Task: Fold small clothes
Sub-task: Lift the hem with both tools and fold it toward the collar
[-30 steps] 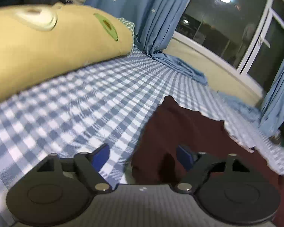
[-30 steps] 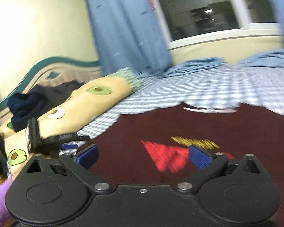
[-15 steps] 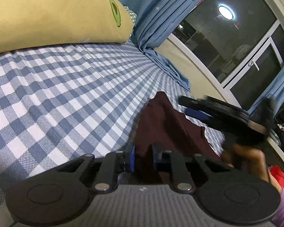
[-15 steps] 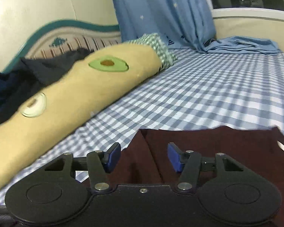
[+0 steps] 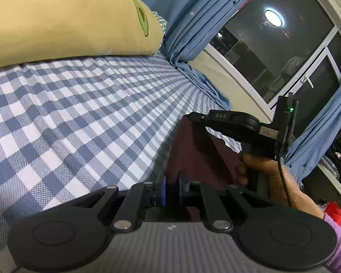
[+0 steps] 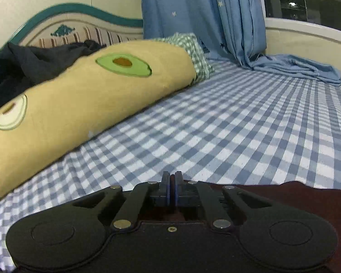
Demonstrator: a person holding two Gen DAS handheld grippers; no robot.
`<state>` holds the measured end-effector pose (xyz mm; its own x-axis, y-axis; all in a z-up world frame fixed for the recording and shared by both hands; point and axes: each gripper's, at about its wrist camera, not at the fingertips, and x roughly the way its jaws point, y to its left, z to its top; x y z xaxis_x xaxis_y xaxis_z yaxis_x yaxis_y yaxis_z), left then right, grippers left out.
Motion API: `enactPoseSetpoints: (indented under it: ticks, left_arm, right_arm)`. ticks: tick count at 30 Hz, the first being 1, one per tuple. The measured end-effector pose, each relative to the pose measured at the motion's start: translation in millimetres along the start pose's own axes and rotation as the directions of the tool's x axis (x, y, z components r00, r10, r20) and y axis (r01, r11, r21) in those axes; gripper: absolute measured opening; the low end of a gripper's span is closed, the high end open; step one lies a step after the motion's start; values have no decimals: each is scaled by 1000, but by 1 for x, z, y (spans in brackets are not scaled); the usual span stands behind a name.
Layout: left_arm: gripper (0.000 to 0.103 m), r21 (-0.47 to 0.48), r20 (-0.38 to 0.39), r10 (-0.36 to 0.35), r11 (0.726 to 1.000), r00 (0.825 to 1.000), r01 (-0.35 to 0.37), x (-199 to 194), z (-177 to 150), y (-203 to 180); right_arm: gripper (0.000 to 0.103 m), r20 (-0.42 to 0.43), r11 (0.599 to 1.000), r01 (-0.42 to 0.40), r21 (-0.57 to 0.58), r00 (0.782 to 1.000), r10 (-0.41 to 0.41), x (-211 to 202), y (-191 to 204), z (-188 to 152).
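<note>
A dark maroon garment (image 5: 197, 154) lies on the blue-and-white checked bed sheet (image 5: 79, 113). My left gripper (image 5: 171, 187) is shut on the garment's near edge. In the left wrist view the right gripper (image 5: 191, 117) sits at the garment's far corner, held by a hand. In the right wrist view my right gripper (image 6: 171, 185) is shut on the maroon garment's (image 6: 284, 193) edge, low over the sheet (image 6: 216, 136).
A long yellow avocado-print pillow (image 6: 79, 97) lies along the left of the bed, with dark clothes (image 6: 22, 63) piled behind it by the headboard. Blue curtains (image 6: 204, 11) hang at the window, their hem (image 6: 295, 68) spilling onto the sheet.
Both grippers went from open to shut on the maroon garment's edge. The right gripper moved to the garment's far corner and closed last.
</note>
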<state>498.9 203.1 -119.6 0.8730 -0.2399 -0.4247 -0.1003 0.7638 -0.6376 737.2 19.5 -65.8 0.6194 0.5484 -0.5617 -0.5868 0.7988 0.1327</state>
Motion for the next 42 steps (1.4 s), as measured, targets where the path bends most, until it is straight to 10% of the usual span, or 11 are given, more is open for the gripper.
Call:
enactPoseSetpoints:
  ticks: [9,19,31,42]
  left_arm:
    - [30,1,-20,-12,1000,1000,12,-1,-1,2]
    - [97,133,32,100,986,994,-103,-46,1,-31]
    - [102,291,142,186,931,972,-220,-202,-30,-90]
    - [102,526,141,190,817,972,-236,-289,-124,-112]
  right_arm:
    - [55,-4,1000,9,-19,1000,-9,-82,-13,-2]
    - [100,53,992,105,-66,993,-102,-321,-14,-103]
    - [103,135,948,319,-2,939,-316,-528,51,-262]
    - [103,79,907,420,-26,906,-417,-562,112,-378]
